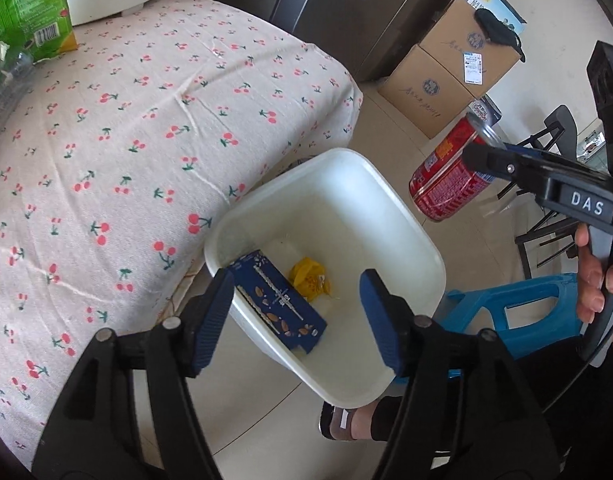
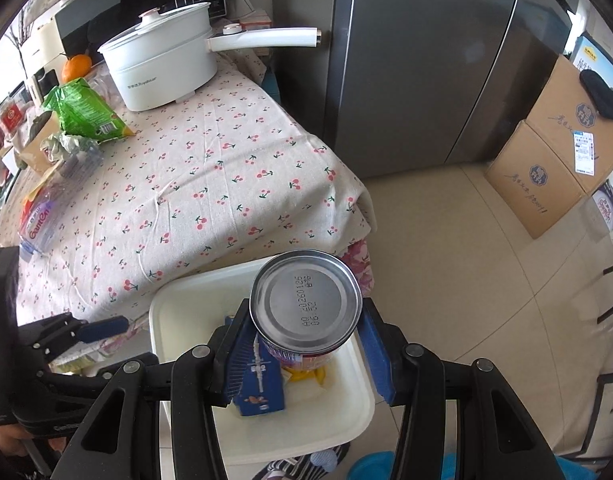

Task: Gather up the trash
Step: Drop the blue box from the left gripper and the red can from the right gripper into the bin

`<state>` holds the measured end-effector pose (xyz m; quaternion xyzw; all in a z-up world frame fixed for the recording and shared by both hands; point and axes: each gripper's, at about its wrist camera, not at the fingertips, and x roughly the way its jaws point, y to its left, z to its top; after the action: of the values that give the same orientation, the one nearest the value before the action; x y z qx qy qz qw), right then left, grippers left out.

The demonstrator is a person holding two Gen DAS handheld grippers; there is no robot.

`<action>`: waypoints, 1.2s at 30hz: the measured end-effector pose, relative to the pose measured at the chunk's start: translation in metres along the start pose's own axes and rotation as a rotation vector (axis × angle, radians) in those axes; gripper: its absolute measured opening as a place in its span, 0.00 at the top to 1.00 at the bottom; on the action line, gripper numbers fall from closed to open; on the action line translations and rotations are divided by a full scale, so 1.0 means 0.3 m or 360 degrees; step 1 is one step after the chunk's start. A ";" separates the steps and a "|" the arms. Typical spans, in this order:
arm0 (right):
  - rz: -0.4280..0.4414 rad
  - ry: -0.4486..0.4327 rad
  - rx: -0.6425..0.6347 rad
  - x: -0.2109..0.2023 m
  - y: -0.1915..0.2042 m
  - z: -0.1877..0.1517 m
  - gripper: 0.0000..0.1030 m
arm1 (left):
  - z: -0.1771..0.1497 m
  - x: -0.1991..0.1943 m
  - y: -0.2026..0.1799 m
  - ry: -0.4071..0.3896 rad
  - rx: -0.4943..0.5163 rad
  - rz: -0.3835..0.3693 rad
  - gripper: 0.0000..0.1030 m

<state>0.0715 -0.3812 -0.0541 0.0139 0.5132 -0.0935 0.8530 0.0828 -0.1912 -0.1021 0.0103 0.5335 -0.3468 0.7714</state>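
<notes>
A white bin (image 1: 386,196) stands on the floor against the table's edge. Inside it a dark blue snack box (image 1: 280,306) leans on the near wall, beside a crumpled yellow wrapper (image 1: 308,280). My left gripper (image 1: 296,322) hangs open over the bin, its blue pads apart and nothing pressed between them. To the right, my right gripper (image 2: 304,342) is shut on a red drink can (image 1: 446,176). In the right wrist view the can's silver bottom (image 2: 306,304) faces the camera, over the bin (image 2: 162,308) and the blue box (image 2: 260,392).
The table (image 1: 126,140) wears a cherry-print cloth and carries a white pot (image 2: 166,64), a green bag (image 2: 82,112) and a clear plastic bottle (image 2: 42,220). Stacked cardboard boxes (image 2: 554,168) and a grey fridge (image 2: 406,60) stand behind. A blue stool (image 1: 518,312) is beside the bin.
</notes>
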 end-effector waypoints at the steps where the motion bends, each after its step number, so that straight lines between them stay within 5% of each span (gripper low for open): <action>1: 0.0008 0.0011 -0.0006 0.006 0.005 -0.002 0.50 | -0.002 -0.021 0.007 -0.0009 0.0006 0.0041 0.31; 12: 0.0070 0.0293 -0.0085 0.195 0.113 -0.054 0.50 | -0.026 -0.184 0.161 -0.0112 0.0024 0.0356 0.10; 25: 0.0023 0.0601 -0.0124 0.425 0.207 -0.126 0.49 | -0.037 -0.372 0.341 -0.0252 -0.0137 0.0498 0.02; 28: 0.0040 0.0602 -0.0097 0.424 0.201 -0.111 0.44 | -0.039 -0.409 0.380 -0.0280 -0.0185 0.0504 0.02; 30: 0.0042 0.0555 -0.0092 0.397 0.198 -0.095 0.30 | -0.041 -0.436 0.405 -0.0307 -0.0218 0.0506 0.01; 36: 0.0037 0.0377 -0.0108 0.280 0.214 -0.041 0.25 | -0.044 -0.505 0.462 -0.0382 -0.0293 0.0535 0.01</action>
<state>0.1102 -0.3288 -0.1384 0.0019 0.6130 -0.0637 0.7875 0.1188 -0.0014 -0.0311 -0.0125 0.4580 -0.1619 0.8740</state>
